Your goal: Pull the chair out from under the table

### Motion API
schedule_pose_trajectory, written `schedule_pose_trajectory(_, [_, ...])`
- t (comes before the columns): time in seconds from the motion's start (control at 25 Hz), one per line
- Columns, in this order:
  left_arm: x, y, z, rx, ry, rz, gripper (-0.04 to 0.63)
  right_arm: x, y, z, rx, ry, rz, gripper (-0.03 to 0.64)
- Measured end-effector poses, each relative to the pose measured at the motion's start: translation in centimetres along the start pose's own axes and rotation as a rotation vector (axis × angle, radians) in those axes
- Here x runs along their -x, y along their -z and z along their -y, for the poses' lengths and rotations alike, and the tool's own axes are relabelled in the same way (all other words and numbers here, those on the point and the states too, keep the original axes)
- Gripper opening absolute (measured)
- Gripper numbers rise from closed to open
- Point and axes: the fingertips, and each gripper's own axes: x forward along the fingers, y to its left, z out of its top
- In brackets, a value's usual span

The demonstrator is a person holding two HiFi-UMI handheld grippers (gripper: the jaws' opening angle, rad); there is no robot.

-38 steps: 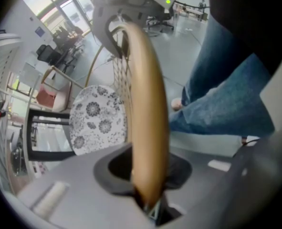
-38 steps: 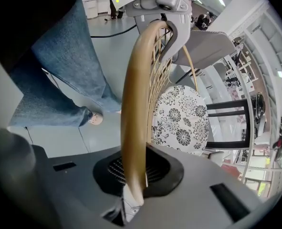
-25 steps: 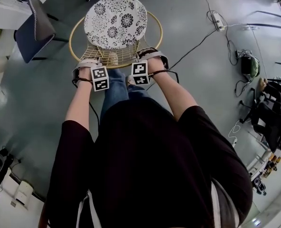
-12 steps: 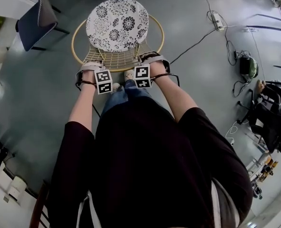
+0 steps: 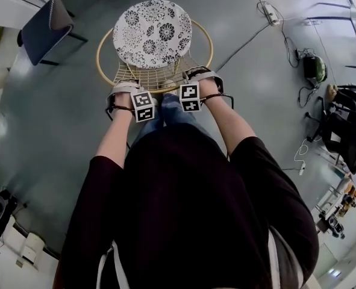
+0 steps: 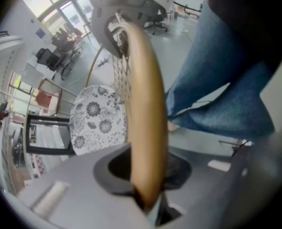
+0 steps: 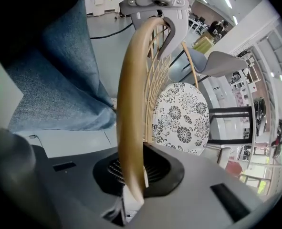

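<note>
Two grips: left gripper (image 5: 127, 87) and right gripper (image 5: 198, 74) both clamped on near edge of tan rattan hoop (image 5: 209, 41) of round wicker chair (image 5: 147, 74); black-and-white floral cushion (image 5: 152, 32) on seat.

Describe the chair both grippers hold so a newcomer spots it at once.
On the grey floor, just ahead of the person, stands a round tan-framed chair, the left gripper and right gripper shut on its near rim. Its black-and-white floral cushion sets it apart from the plain dark chair at its left.

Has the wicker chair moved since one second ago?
Yes: the wicker chair slid toward the person, away from the dark blue chair and the power strip.
</note>
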Motion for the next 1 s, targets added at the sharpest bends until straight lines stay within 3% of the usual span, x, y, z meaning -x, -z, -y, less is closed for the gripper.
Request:
schedule_pose_trajectory(0.4, [0.2, -1.0, 3.8, -0.034, 0.011, 0.001, 0.075, 0.5, -0.8, -4.4, -0.036, -0.012, -0.007, 0.034])
schedule_pose_trajectory(0.88, [-0.3, -0.5, 5.2, -0.042, 0.033, -0.003, 0.084, 0.2, -1.8, -5.5, -0.041, -0.012, 0.013, 0.035])
schedule_pose_trajectory(1.0, [-0.1, -0.8, 5.2, 0.009, 0.085, 0.045, 0.149, 0.3, -1.7, -5.4, -0.06, -0.007, 0.03, 0.037])
